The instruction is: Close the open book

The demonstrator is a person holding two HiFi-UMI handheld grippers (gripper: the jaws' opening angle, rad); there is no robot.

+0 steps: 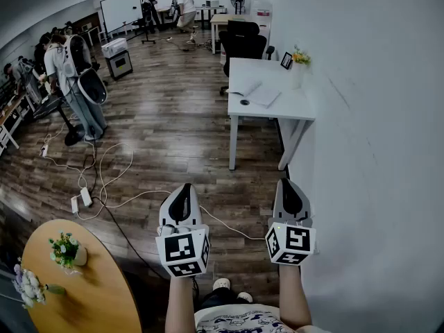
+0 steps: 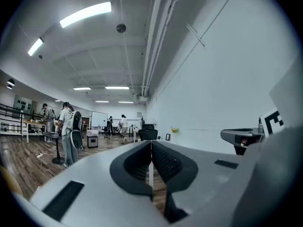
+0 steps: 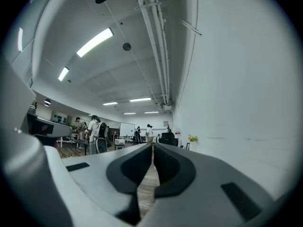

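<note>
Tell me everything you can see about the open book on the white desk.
The open book lies flat, pages up, on the white desk by the wall, well across the room. Its two halves look like pale paper with a crease between them; any print is too small to make out. It sits toward the desk's left edge, with a small dark round thing close by its near corner. Only the desk seems to touch it.

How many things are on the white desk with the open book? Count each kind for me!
Open book: 1
Picture frame: 1
Flowers in a vase: 1
Small dark round thing: 1
Total: 4
</note>
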